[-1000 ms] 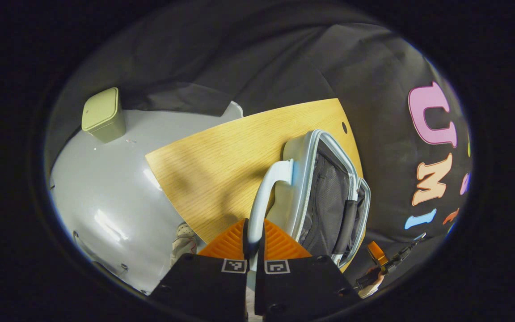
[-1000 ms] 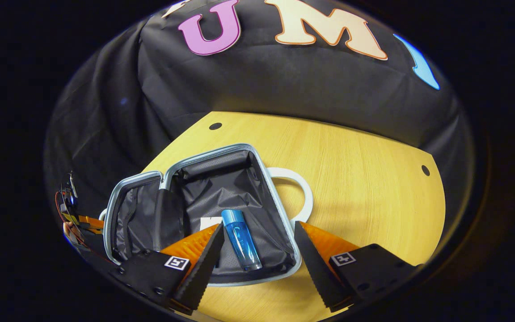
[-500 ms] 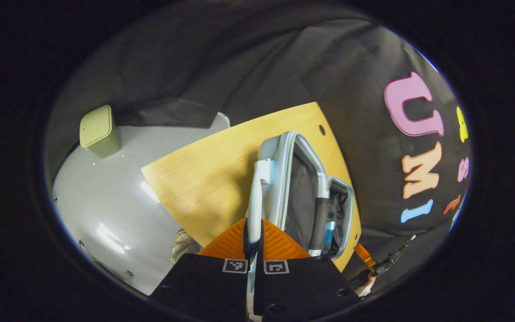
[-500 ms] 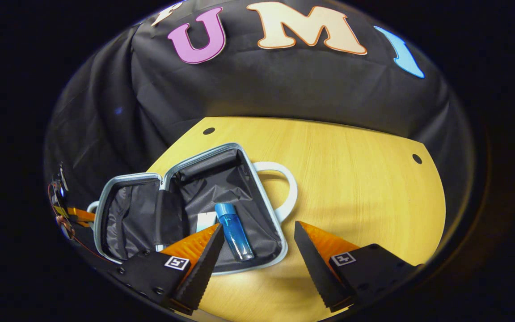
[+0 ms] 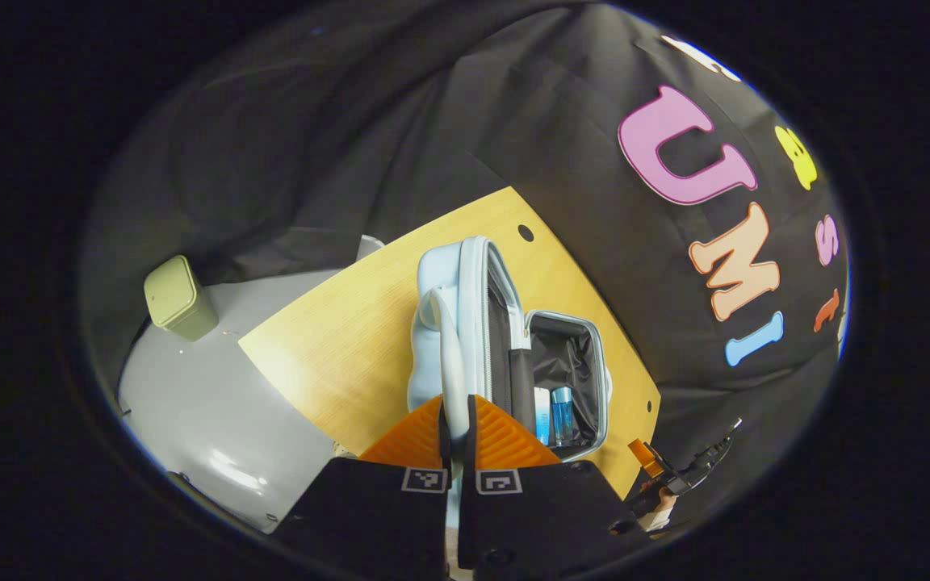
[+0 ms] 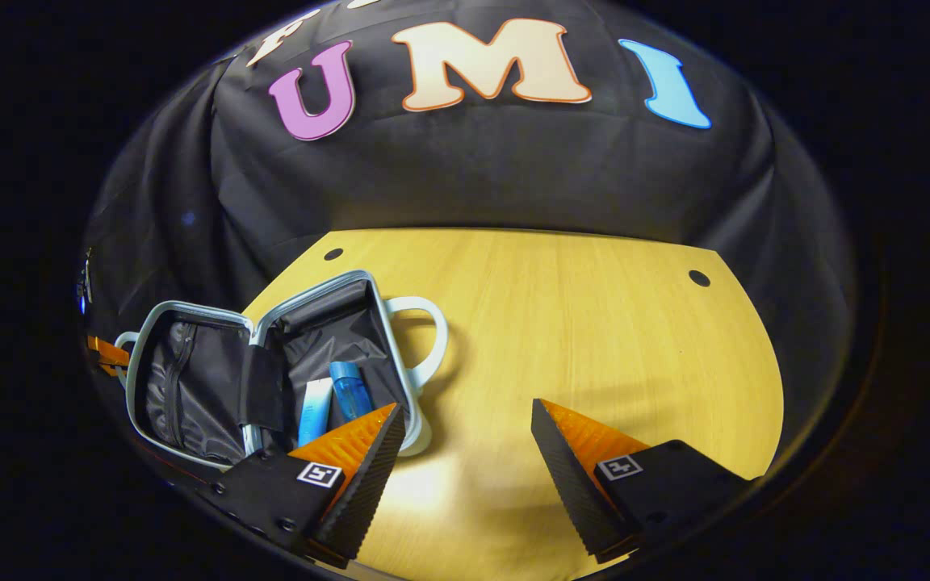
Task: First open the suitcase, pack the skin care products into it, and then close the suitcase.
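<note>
Left gripper [image 5: 457, 420] clenched on the lid handle [image 5: 450, 355] of the suitcase [image 6: 271, 363], lid raised. Right gripper [image 6: 465, 452] released above bare table [image 6: 594, 323]. Blue bottle [image 6: 349, 389] and white tube [image 6: 314, 407] lie inside, near the table's left edge.

black tongs [image 6: 462, 440] bodies, square coded markers

Light wood-grain surface [image 6: 594, 339] with small dark holes near its far edge, open pale blue suitcase [image 6: 190, 379] resting on its left part, one handle [image 6: 425, 331] lying flat on the wood, grey floor [image 5: 215, 420] beside it, green lidded bin [image 5: 177, 297] standing on the floor
</note>
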A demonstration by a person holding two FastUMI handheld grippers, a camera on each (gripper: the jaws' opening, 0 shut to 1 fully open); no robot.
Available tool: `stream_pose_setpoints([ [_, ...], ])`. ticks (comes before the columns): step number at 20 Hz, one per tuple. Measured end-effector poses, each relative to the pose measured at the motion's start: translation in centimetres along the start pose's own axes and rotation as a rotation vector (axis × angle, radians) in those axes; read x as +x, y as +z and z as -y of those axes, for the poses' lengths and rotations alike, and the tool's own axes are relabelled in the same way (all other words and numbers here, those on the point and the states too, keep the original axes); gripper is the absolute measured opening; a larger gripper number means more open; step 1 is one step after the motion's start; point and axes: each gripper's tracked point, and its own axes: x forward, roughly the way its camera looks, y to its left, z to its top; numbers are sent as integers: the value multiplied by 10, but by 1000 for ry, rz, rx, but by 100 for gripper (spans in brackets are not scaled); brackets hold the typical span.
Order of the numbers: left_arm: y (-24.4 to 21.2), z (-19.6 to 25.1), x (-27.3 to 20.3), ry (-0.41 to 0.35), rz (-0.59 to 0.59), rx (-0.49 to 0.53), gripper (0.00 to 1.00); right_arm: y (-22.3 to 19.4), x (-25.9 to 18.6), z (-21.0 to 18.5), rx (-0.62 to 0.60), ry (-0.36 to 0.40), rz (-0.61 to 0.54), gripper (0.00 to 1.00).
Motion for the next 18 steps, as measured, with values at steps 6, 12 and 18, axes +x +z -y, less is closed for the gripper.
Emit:
stream_pose_setpoints([
  [6, 1, 70, -11, 12, 27, 66, 0, -14, -12, 48, -22, -18, -1, 99],
  [12, -3, 172, 7, -52, 24, 225, 0, -20, -15, 65, -42, 7, -10, 98],
  [18, -33, 265, 44, -183, -59, 342, 0, -23, -18, 68, -53, 25, -2, 94],
])
